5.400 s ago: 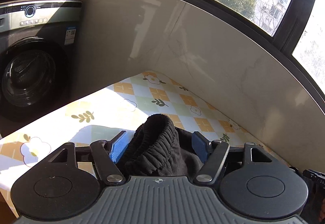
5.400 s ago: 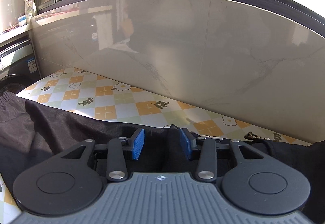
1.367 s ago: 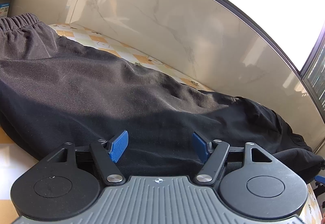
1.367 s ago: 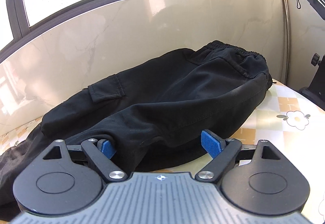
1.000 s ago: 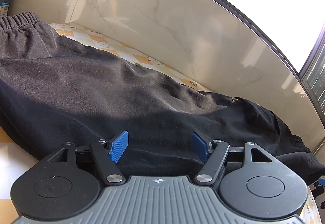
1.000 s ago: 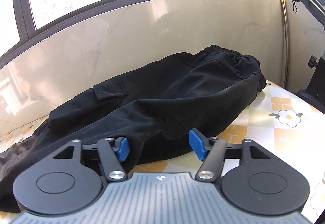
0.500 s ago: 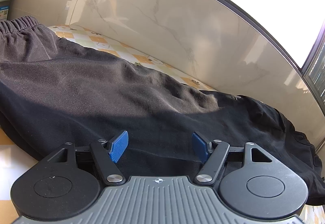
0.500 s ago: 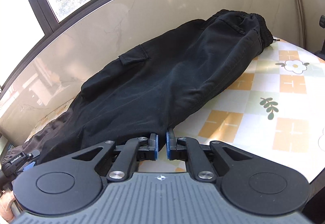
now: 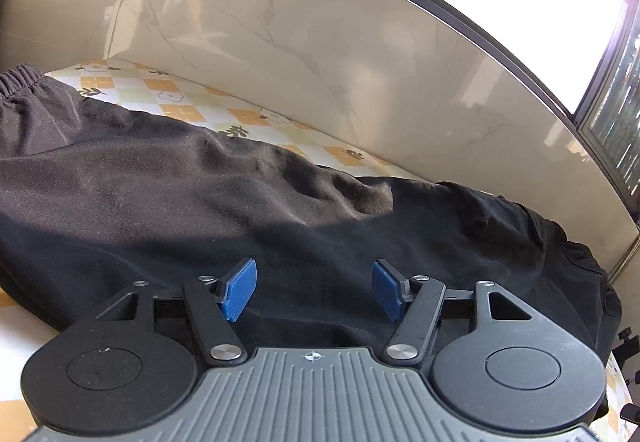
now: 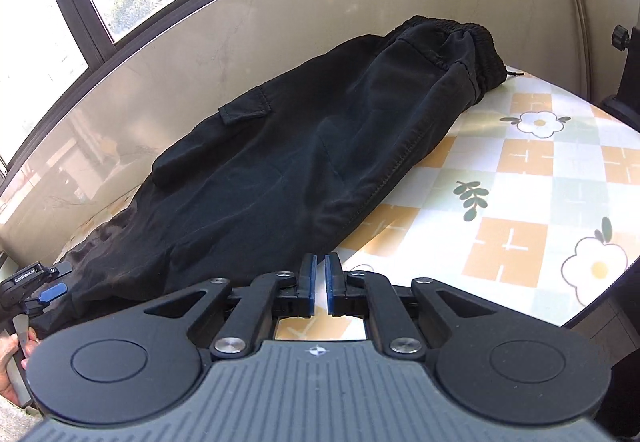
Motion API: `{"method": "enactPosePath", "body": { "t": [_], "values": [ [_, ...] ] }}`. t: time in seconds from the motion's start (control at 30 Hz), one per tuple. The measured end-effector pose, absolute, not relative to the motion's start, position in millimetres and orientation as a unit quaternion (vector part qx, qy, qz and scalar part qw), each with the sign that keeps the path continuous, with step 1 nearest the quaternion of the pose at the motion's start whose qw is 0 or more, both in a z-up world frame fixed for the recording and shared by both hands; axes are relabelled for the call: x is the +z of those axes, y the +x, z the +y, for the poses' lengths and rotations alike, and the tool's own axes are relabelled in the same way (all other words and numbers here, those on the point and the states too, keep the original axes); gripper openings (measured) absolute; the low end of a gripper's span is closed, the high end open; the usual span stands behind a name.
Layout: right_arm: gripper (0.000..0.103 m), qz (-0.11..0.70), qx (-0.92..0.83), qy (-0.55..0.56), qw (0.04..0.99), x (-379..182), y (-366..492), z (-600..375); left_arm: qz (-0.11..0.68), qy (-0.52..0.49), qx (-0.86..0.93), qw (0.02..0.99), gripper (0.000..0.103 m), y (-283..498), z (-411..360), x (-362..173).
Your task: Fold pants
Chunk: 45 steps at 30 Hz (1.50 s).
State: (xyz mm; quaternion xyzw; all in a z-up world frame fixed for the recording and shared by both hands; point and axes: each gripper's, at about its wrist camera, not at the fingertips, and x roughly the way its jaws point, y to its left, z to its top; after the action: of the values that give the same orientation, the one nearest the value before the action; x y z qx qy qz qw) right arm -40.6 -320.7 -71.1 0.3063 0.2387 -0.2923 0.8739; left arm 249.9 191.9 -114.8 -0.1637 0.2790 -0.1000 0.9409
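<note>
Black pants (image 9: 280, 201) lie lengthwise on the flower-patterned tablecloth (image 9: 180, 101) along the marble wall. My left gripper (image 9: 314, 278) hovers over their near edge; its jaws are closing but still wide, and the blue pads (image 9: 240, 288) pinch no cloth. In the right wrist view the pants (image 10: 320, 145) stretch away to an elastic waistband (image 10: 452, 37), with a flap pocket on top. My right gripper (image 10: 319, 274) sits just off the pants' near edge over the tablecloth (image 10: 520, 181). Its jaws are only a slit apart and just opening, with nothing between them.
A marble wall (image 9: 360, 61) under windows runs behind the table. The table's front edge curves at the right (image 10: 592, 306). A black stand (image 10: 624, 41) rises at the far right. A hand (image 10: 10, 358) holds a black device with a blue lever (image 10: 40, 292) at the lower left.
My right gripper closed from wide open to nearly shut and drew back off the pants. My left gripper lifted a little and its pads came slightly closer together.
</note>
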Motion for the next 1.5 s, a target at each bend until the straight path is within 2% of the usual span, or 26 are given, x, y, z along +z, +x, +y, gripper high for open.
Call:
{"method": "enactPosePath", "body": {
  "t": [0.17,0.33,0.43,0.5,0.57,0.67,0.73,0.8,0.97,1.1,1.17,1.23,1.27,1.3,1.33,1.37,1.4,1.5],
  "values": [
    [0.014,0.227,-0.301,0.254,0.891,-47.0,-47.7,-362.3,0.264,-0.129,-0.166,0.941,0.066,244.1,135.2,-71.0],
    [0.019,0.214,-0.313,0.283,0.881,-47.3,-58.8,-437.9,0.313,-0.083,-0.263,0.909,0.065,250.0,30.4,-61.8],
    [0.033,0.218,-0.315,0.298,0.874,-55.5,-60.5,-479.3,0.346,-0.034,-0.288,0.892,0.051,255.3,-37.9,-73.8],
    [0.05,0.216,-0.316,0.313,0.869,-62.9,-59.8,-503.7,0.363,-0.016,-0.301,0.882,0.046,256.5,-73.0,-82.6],
    [0.054,0.214,-0.319,0.332,0.861,-71.6,-58.5,-526.9,0.381,-0.008,-0.315,0.869,0.042,258.1,-100.4,-90.8],
    [0.06,0.205,-0.316,0.372,0.849,-86.6,-54.6,-563.2,0.395,0.007,-0.324,0.86,0.041,260.6,-133.0,-100.8],
    [0.063,0.196,-0.306,0.4,0.841,-96.5,-49.3,-583.5,0.405,0.015,-0.333,0.851,0.041,256.4,-146.1,-108.5],
    [0.074,0.195,-0.291,0.423,0.836,-105.6,-41.8,-600.1,0.411,0.026,-0.343,0.844,0.041,251.9,-157.1,-114.7],
    [0.083,0.184,-0.283,0.472,0.814,-124.3,-24.4,-625.9,0.417,0.045,-0.344,0.84,0.04,247.9,-158.8,-127.8],
    [0.085,0.202,-0.304,0.511,0.778,-141.1,-11.3,-642.7,0.414,0.056,-0.342,0.842,0.04,244.9,-161.3,-127.8],
    [0.09,0.188,-0.307,0.522,0.773,-143.2,-9.1,-647.3,0.413,0.058,-0.34,0.843,0.041,244.3,-163.5,-128.7],
    [0.088,0.173,-0.318,0.525,0.77,-142.6,-8.9,-649.0,0.41,0.061,-0.338,0.845,0.041,243.1,-164.7,-129.4],
    [0.072,0.165,-0.322,0.52,0.774,-140.9,-10.4,-649.1,0.409,0.062,-0.337,0.845,0.041,242.2,-165.1,-129.8],
    [0.046,0.156,-0.321,0.512,0.781,-137.5,-12.6,-649.1,0.408,0.063,-0.337,0.846,0.041,241.8,-166.9,-130.8],
    [0.037,0.139,-0.314,0.506,0.792,-134.5,-16.1,-650.3,0.408,0.064,-0.336,0.847,0.041,241.2,-168.8,-131.7],
    [0.017,0.128,-0.308,0.501,0.799,-130.0,-19.3,-648.4,0.407,0.065,-0.336,0.847,0.041,240.6,-168.3,-130.2],
    [0.012,0.121,-0.308,0.487,0.808,-123.2,-22.9,-644.9,0.408,0.064,-0.336,0.846,0.041,240.6,-168.7,-130.1],
    [0.012,0.114,-0.329,0.457,0.818,-116.6,-31.3,-637.0,0.411,0.059,-0.341,0.843,0.042,242.2,-167.7,-128.9]
  ]
}}
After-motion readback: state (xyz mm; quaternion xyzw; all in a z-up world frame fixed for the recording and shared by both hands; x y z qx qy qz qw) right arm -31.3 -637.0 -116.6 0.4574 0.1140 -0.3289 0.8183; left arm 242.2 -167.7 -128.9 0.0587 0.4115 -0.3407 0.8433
